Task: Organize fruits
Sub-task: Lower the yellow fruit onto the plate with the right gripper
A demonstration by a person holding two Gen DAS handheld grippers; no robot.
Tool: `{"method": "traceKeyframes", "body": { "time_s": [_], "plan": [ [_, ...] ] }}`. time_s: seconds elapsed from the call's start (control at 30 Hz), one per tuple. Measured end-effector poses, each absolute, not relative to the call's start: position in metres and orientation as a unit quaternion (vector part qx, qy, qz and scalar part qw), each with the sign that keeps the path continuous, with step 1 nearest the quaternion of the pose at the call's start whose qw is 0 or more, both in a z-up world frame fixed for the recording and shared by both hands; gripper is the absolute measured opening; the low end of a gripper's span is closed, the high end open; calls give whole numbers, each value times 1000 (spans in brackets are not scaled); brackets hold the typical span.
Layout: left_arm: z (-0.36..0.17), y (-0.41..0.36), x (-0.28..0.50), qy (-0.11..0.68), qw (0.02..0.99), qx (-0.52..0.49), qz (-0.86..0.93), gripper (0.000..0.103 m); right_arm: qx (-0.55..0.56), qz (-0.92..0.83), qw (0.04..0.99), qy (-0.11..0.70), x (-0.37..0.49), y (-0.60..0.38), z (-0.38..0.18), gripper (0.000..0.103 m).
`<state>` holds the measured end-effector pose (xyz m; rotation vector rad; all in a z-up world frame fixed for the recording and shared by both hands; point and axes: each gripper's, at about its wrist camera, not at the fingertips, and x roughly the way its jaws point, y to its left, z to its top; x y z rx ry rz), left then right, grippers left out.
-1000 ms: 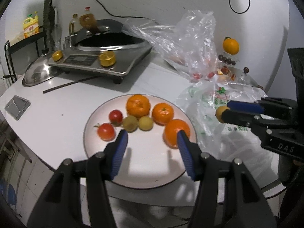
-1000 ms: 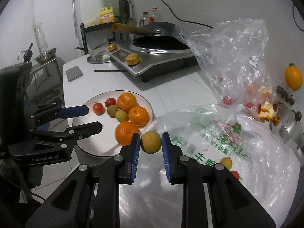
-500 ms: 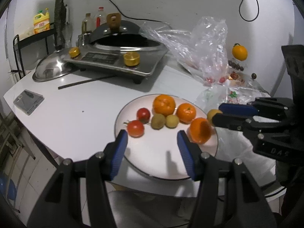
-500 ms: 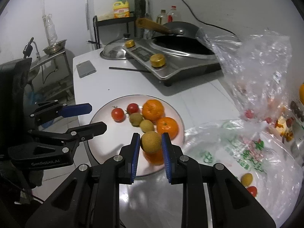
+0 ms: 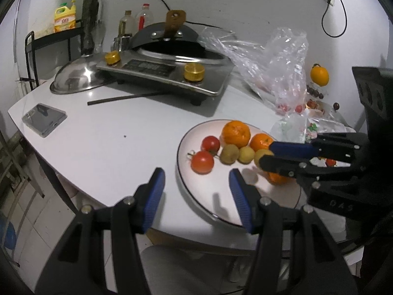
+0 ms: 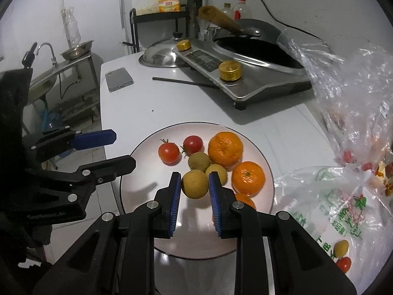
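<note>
Right gripper clamps a longan above the plate; seven fruits plated, bag fruit remains; left gripper open, empty.

Dim, cool light (fisheye-bent, dark edges).

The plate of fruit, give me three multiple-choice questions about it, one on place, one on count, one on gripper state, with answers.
1. Where are the two tomatoes on the plate, in the right wrist view?
A. left side
B. right side
C. off the plate

2. How many fruits rest on the plate?
A. four
B. seven
C. ten

3. The right gripper is:
A. open and empty
B. shut on the yellow-brown fruit
C. shut on an orange

Answers: A, they lie left of the oranges; B, two tomatoes, two small fruits, three oranges; B, both pads press it.
</note>
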<state>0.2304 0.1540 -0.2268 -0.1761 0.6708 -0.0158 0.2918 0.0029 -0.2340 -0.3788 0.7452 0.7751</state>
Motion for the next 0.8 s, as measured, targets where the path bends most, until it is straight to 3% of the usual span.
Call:
{"method": "traceKeyframes", "body": {
  "time_s": [0.8],
  "plan": [
    [-237,163,233,333,938,-100,-7,56,-297,288,851,323,292,24,-261,28]
  ]
}}
